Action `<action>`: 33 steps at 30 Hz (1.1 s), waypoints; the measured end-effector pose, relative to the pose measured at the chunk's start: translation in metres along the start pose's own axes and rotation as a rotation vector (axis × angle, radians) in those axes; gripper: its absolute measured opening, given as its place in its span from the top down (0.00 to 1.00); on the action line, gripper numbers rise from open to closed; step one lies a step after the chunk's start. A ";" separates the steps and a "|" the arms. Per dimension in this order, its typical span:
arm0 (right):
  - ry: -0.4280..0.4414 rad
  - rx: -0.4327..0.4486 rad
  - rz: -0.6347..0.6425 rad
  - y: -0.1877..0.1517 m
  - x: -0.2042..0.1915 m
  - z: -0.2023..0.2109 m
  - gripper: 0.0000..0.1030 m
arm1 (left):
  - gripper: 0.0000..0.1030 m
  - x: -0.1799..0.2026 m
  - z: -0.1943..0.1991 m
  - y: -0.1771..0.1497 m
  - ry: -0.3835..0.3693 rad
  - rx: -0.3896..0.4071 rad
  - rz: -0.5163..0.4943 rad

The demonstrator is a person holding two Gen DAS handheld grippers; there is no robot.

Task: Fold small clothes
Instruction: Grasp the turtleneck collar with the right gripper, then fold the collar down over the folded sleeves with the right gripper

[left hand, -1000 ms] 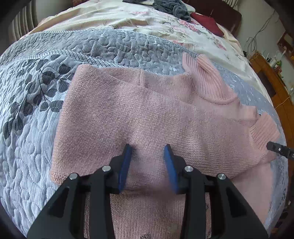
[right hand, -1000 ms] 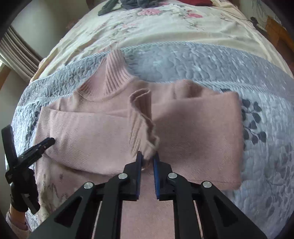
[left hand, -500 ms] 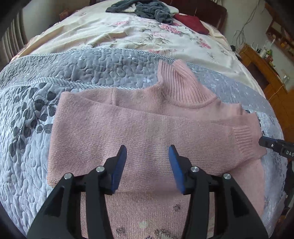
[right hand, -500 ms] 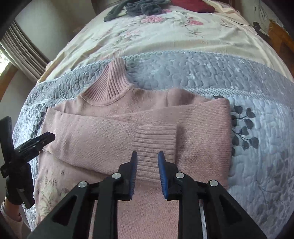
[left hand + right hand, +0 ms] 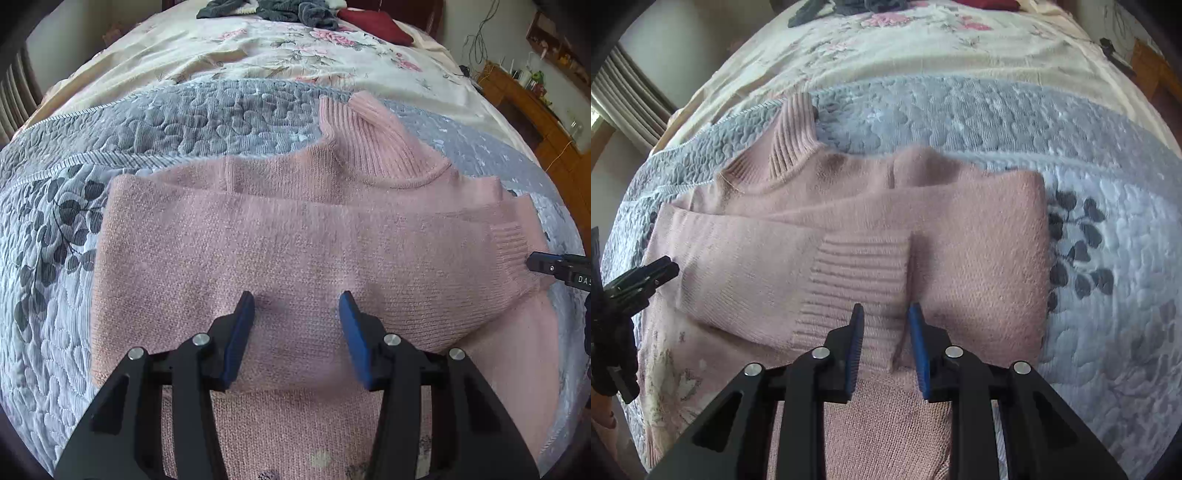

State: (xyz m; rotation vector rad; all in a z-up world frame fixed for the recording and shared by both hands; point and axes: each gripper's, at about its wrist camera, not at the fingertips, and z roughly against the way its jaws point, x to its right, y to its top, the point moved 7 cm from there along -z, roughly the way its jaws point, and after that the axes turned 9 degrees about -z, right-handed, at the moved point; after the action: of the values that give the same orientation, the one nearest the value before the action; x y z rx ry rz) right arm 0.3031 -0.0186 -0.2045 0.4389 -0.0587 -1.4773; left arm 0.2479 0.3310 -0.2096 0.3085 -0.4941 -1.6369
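1. Lying flat on a grey quilted bedspread [image 5: 122,144], a pink knitted sweater [image 5: 295,240] sits directly ahead of both tools, its ribbed collar [image 5: 376,144] pointing away from them toward a floral sheet [image 5: 258,55] beyond.

2. Both sleeves appear folded across the chest: one sleeve crosses the body just ahead of the left gripper [image 5: 297,306], and its ribbed cuff [image 5: 860,273] ends just ahead of the right gripper [image 5: 884,317].

3. By that showing, the sleeve folds look done; the body still looks to need folding, hem toward collar, and the lower part of the sweater runs back under both tools, out of sight.

4. The left gripper hovers with its blue fingers [image 5: 240,332] spread wide, holding nothing; whether the tips brush the knit cannot be told.

5. The right gripper's jaws stand parted by a narrower gap, straddling the near edge of the cuff without clamping it; its fingers [image 5: 918,343] hold nothing.

6. In the left view, the other tool's black tip enters from the right, at the cuff end of the sleeve.

7. Dark clothes [image 5: 295,9] lie heaped far ahead at the bed's far end.
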 end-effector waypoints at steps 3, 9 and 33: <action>0.056 0.031 0.008 0.031 -0.014 0.012 0.71 | 0.48 -0.004 0.011 0.030 0.013 0.051 -0.010; 0.141 0.015 0.054 0.101 -0.064 -0.015 0.61 | 0.44 -0.001 -0.017 0.096 -0.001 0.027 -0.043; 0.331 0.050 0.112 0.147 -0.127 -0.067 0.81 | 0.93 0.021 -0.081 0.150 -0.212 0.083 0.007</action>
State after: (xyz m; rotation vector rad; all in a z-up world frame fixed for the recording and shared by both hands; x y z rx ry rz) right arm 0.4487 0.1250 -0.1905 0.7046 0.1407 -1.2801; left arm 0.4145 0.2879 -0.2050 0.1949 -0.7246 -1.6533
